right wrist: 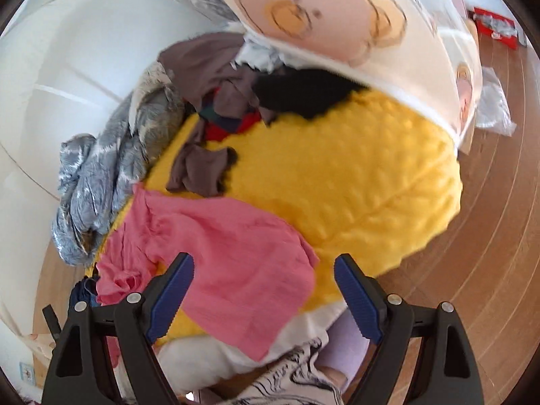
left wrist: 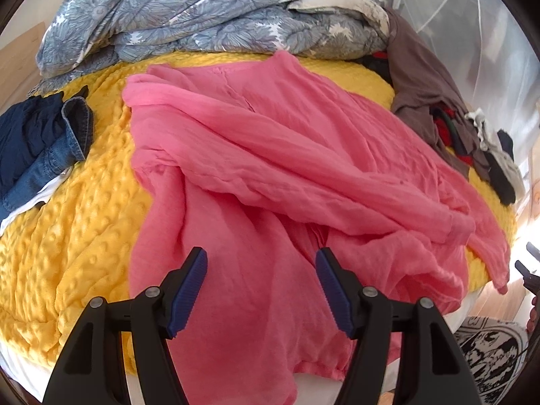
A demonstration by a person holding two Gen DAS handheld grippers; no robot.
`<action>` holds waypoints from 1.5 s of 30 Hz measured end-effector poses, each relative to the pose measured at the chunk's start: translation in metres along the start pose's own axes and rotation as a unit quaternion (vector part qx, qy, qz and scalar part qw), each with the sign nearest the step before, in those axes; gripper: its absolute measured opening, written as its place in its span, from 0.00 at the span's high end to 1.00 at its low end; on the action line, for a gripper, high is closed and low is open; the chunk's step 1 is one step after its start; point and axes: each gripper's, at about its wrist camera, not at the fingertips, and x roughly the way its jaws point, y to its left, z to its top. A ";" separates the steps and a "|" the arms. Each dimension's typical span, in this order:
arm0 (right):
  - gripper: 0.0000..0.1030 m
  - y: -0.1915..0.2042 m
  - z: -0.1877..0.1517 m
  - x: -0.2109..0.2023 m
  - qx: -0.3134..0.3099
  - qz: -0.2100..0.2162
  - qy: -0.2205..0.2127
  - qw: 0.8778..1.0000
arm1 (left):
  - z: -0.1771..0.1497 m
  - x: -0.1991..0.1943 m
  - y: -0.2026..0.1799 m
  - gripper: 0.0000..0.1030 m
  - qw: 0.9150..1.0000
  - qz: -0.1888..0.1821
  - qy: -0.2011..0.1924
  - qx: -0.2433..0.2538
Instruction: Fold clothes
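Note:
A large crumpled pink garment (left wrist: 270, 152) lies spread across a yellow dimpled blanket (left wrist: 67, 236) on a bed. My left gripper (left wrist: 261, 260) hangs open just above the garment's near part, and its blue pads (left wrist: 189, 290) touch no cloth. In the right wrist view the pink garment (right wrist: 219, 236) reaches to the bed's near edge. My right gripper (right wrist: 265, 263) stands wide open above that edge with nothing between its fingers. The picture there is blurred by motion.
A grey floral duvet (left wrist: 185, 17) is heaped at the back. Jeans and dark clothes (left wrist: 40, 155) lie at the left. A brown garment (left wrist: 415, 77) tops a pile at the right. Bear-print fabric (right wrist: 320, 10) hangs beyond the bed, above a wooden floor (right wrist: 472, 270).

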 end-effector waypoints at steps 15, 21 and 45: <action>0.51 0.061 -0.032 0.045 -0.161 -0.106 0.080 0.978 | -0.001 -0.005 -0.001 0.32 1.000 -0.001 -0.008 0.006; 0.89 0.089 -0.048 0.048 -0.256 -0.178 0.057 0.948 | -0.001 -0.005 0.002 0.32 1.000 0.002 -0.010 0.004; 0.94 0.221 -0.050 0.005 -0.409 -0.165 -0.094 0.893 | -0.002 -0.035 0.012 0.32 0.998 0.008 -0.066 0.010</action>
